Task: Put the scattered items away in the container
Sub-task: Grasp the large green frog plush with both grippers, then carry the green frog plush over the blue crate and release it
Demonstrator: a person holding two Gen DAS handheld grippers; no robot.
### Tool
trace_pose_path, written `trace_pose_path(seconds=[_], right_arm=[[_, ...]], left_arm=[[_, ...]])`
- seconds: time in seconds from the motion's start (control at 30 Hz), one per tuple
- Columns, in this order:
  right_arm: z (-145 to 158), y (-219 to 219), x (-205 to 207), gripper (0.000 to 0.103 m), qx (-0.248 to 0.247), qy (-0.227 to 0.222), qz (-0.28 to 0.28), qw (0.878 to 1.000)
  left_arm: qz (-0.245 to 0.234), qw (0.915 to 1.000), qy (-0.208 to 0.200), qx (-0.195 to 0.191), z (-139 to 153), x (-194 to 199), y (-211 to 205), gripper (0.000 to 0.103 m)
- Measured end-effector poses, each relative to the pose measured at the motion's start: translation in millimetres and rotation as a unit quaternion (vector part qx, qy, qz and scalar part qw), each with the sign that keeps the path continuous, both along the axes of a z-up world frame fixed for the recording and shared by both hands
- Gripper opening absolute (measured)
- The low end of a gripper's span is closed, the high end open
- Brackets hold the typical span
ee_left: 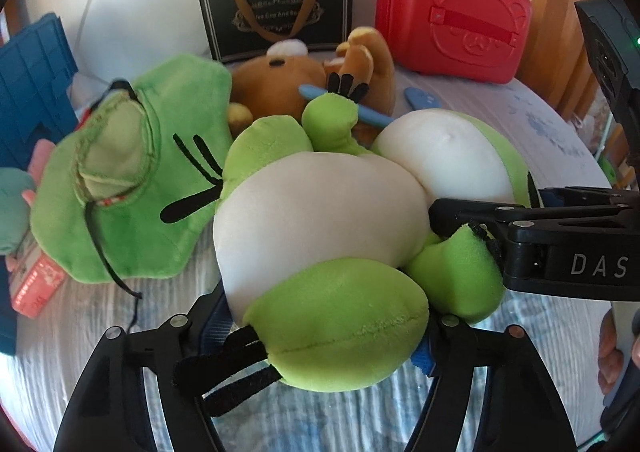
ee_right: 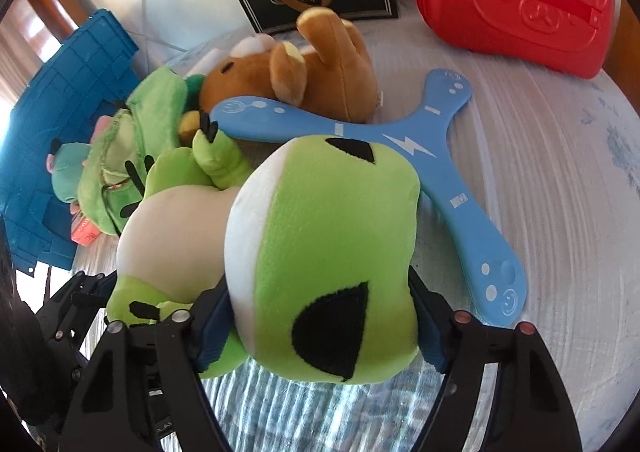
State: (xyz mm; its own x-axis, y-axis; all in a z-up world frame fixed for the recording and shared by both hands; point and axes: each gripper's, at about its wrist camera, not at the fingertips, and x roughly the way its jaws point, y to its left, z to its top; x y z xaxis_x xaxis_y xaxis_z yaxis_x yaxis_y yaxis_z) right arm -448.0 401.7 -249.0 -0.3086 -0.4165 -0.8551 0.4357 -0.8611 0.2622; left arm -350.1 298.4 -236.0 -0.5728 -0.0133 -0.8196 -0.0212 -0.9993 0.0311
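Both tongs, left and right, pinch the frog: grasp step; next, lift it to the blue bin beyond.

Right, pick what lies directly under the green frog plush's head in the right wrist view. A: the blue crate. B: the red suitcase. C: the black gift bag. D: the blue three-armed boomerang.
D: the blue three-armed boomerang lies flat on the bedcover, its centre tucked under the head of the green frog plush; its arms stick out beyond it.
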Motion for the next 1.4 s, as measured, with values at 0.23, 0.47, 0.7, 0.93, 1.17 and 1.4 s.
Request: trace_pose_path(seconds=[0.23, 0.47, 0.7, 0.93, 1.17, 1.4], right_arm=[[35.4, 1.1, 11.0, 0.074, -0.023, 0.036, 0.004, 0.999], [87.3, -9.7, 26.9, 0.074, -0.043, 0.084, 0.019, 0.995], [137.4, -52.5, 48.5, 0.074, -0.061, 0.131, 0.05, 0.988], [187.8, -136.8, 83.1, 0.074, -0.075, 0.194, 0.081, 0.975], [248.9, -256.1, 127.9, 0.074, -0.115, 0.245, 0.102, 0.957], [285.4, -394.2, 170.0, 0.074, -0.151, 0.258, 0.16, 0.941]], left_arm=[[0.001, 0.999, 0.045, -0.01, 39.3, 8.3, -2.2, 0.072], [0.017, 0.9954, 0.092, -0.021, 89.4, 23.6, -14.9, 0.072], [0.043, 0.988, 0.144, -0.037, 143.4, 47.2, -62.8, 0.072], [0.062, 0.9743, 0.209, -0.056, 197.2, 76.5, -156.6, 0.072], [0.087, 0.9568, 0.263, -0.088, 254.9, 114.5, -286.6, 0.073], [0.148, 0.9431, 0.273, -0.119, 286.1, 154.4, -419.5, 0.074]])
